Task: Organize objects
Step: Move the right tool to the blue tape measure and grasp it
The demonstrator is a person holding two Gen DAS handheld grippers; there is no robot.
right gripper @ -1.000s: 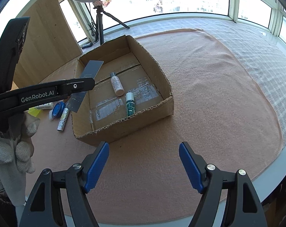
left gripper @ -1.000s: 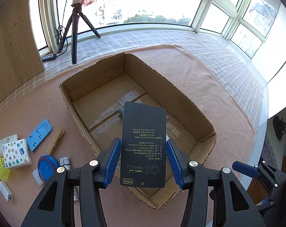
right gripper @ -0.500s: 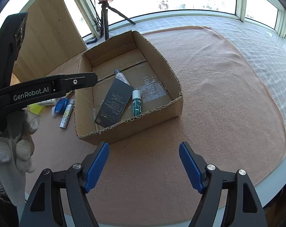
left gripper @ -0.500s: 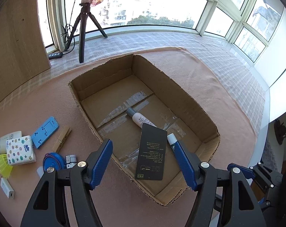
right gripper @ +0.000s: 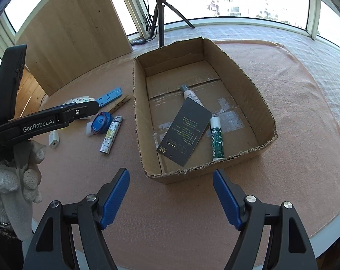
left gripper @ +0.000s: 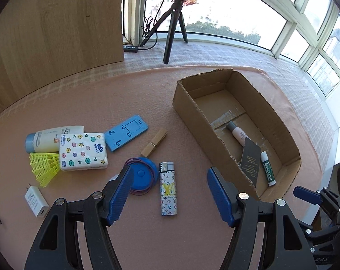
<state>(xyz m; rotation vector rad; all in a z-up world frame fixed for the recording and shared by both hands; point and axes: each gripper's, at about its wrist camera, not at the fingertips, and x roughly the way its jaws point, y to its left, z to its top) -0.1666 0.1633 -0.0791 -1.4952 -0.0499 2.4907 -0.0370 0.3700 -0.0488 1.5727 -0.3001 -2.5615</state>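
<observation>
Dropped and done: black card [right gripper: 184, 132] out of the left tongs [left gripper: 167, 193] and lying flat in the cardboard box [right gripper: 255, 85], across the white bottle [right gripper: 190, 94] and just beside the green tube [right gripper: 216, 137]. Swung away from the box now, hanging wide and empty over the loose pile on the counter [left gripper: 102, 103]. Right tongs [right gripper: 171, 196] wide too, gripping nothing, parked near the box's front wall.

Next pick, by the look of it: patterned lighter [left gripper: 168, 191], lying lengthwise right between the left fingers. Best taken across its narrow sides, mid-body, coming straight down so the near finger clears the blue round case [left gripper: 142, 176] with its rubber band. Smooth casing, so a square, centred pinch. Tissue pack [left gripper: 83, 151], blue stand [left gripper: 126, 135], clothespin [left gripper: 154, 142], sunscreen tube [left gripper: 48, 140], shuttlecock [left gripper: 44, 166] and charger [left gripper: 36, 200] yet to go.
</observation>
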